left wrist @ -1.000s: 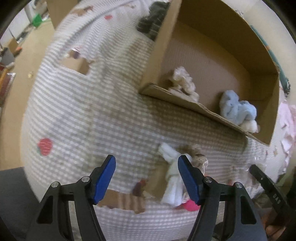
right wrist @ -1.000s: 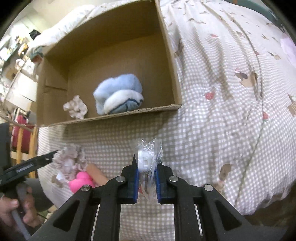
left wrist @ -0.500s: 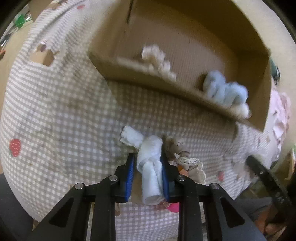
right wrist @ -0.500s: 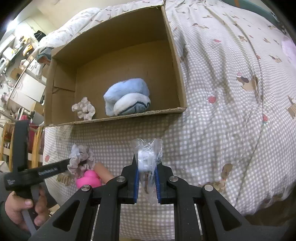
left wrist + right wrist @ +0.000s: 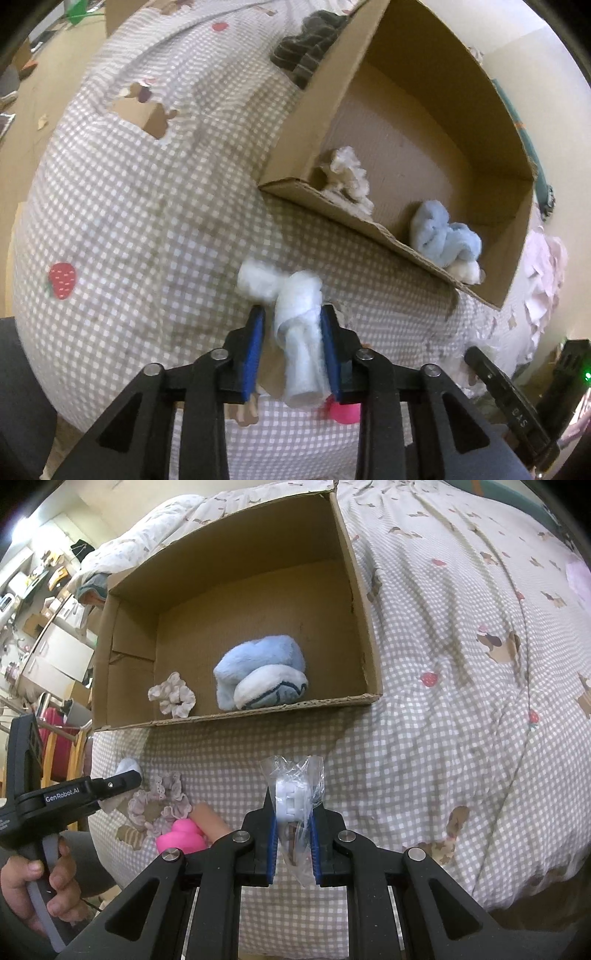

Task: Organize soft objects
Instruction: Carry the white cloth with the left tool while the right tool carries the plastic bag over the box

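Note:
My left gripper (image 5: 292,325) is shut on a rolled white cloth (image 5: 299,332) and holds it above the checked bedcover, in front of the open cardboard box (image 5: 369,218). My right gripper (image 5: 292,812) is shut on a white item in a clear plastic bag (image 5: 293,797). The box (image 5: 236,716) holds a pale scrunchie (image 5: 173,696) and a blue plush bundle (image 5: 262,674); both also show in the left wrist view, scrunchie (image 5: 345,177) and bundle (image 5: 443,240). A frilly scrunchie (image 5: 159,805) and a pink soft toy (image 5: 181,836) lie on the bed near the left gripper (image 5: 122,779).
The checked bedcover (image 5: 129,221) spans the bed, with strawberry prints. A dark knitted item (image 5: 306,37) lies behind the box's left wall. Pink fabric (image 5: 546,266) lies to the right of the box. Furniture stands at the room's left (image 5: 44,627).
My left gripper closed on the white cloth and lifted it off the bed, swinging back left. My right gripper kept hold of the bagged item and moved slightly closer to the box.

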`<state>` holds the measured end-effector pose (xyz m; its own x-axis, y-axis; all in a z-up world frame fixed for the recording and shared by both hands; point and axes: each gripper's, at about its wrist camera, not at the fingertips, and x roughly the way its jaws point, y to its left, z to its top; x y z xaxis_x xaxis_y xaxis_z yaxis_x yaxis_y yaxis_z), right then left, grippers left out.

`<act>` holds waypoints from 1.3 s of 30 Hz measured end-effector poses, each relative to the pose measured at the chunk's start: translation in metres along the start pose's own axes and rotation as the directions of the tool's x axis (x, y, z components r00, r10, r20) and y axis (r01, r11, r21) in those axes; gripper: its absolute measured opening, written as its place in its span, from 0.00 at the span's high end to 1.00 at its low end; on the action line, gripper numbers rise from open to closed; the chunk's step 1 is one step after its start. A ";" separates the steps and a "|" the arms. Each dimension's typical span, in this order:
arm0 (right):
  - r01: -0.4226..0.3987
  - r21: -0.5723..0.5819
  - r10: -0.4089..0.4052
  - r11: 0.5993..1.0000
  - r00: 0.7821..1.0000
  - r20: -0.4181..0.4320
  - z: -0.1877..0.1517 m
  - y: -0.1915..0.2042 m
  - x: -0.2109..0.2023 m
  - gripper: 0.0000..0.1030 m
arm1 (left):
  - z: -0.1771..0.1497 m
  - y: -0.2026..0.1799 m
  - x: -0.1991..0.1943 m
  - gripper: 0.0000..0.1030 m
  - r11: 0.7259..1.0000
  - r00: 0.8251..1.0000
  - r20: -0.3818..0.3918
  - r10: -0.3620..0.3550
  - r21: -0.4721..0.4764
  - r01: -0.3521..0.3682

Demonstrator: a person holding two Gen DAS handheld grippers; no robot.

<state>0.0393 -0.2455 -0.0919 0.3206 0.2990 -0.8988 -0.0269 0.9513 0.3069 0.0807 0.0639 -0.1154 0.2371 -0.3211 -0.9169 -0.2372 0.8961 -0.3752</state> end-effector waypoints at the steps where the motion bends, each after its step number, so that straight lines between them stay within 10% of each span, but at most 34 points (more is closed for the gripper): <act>1: 0.001 -0.002 -0.001 1.000 1.000 0.000 0.000 0.000 0.000 0.85 | -0.004 0.002 0.004 0.73 1.000 1.000 0.004 0.015 0.003 -0.015; 7: 0.001 -0.019 -0.001 1.000 1.000 -0.005 -0.003 0.005 0.001 0.85 | 0.008 0.014 0.009 0.66 0.995 0.995 0.014 0.097 0.005 -0.097; 11: -0.003 -0.026 0.002 1.000 1.000 -0.006 -0.003 0.007 0.002 0.85 | 0.006 0.007 0.010 0.82 0.995 0.996 0.006 0.085 0.051 -0.085; 25: -0.075 -0.055 0.079 0.996 0.993 0.087 -0.001 0.013 -0.029 0.85 | -0.017 -0.023 -0.083 0.83 0.968 0.949 0.295 0.111 0.185 -0.170; 39: -0.148 -0.140 0.181 0.979 0.949 0.259 0.025 0.020 -0.119 0.85 | 0.010 -0.078 -0.145 0.84 0.945 0.915 0.404 -0.016 0.306 -0.118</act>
<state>0.0245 -0.2637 0.0295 0.5449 0.4362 -0.7161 -0.2064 0.8975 0.3896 0.0742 0.0433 0.0479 0.6009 -0.1847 -0.7777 0.0361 0.9782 -0.2045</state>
